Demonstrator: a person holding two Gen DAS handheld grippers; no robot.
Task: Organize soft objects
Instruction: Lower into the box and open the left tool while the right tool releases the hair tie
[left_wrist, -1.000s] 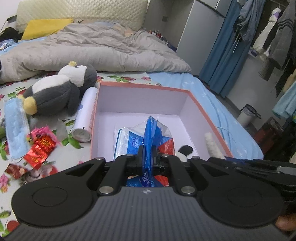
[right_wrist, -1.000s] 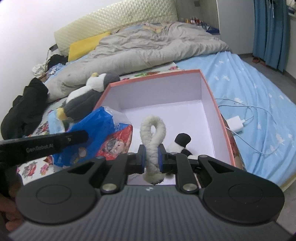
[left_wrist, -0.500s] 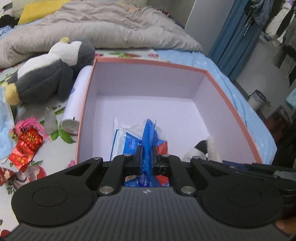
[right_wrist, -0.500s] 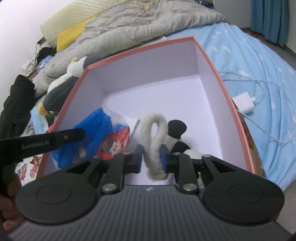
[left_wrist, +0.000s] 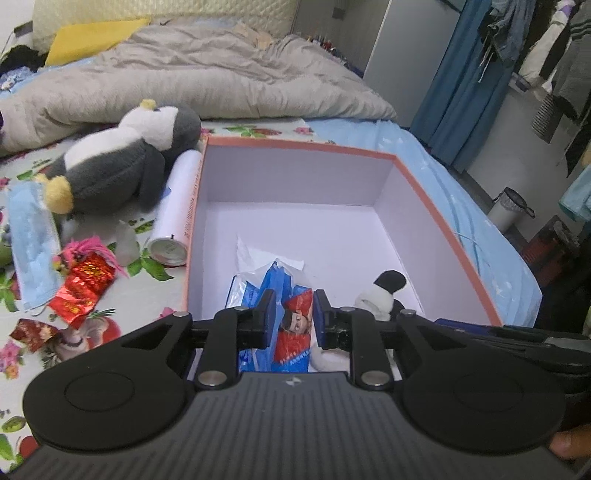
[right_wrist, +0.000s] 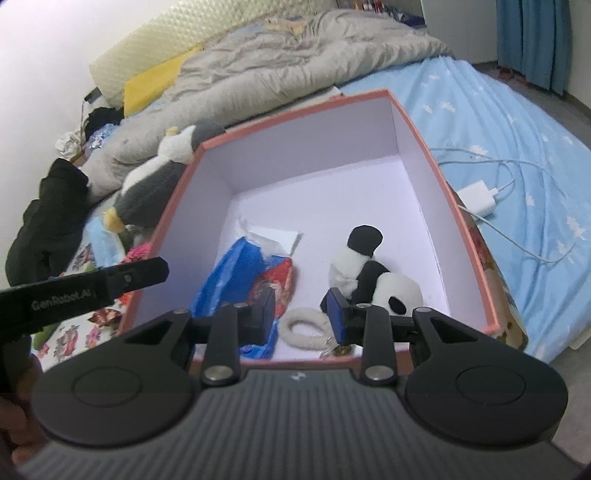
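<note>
An orange-rimmed box with a white inside stands on the bed. In it lie a blue and red tissue pack and a small panda plush with a white loop strap. My left gripper is open just above the tissue pack. My right gripper is open above the strap, beside the panda. A penguin plush lies outside the box, to its left.
Left of the box lie a white can, a blue face mask and red packets. A grey duvet covers the far bed. A white charger with cable lies right of the box.
Both grippers opened. The left let go of the tissue pack and the right let go of the panda's strap; both things now lie on the box floor.
</note>
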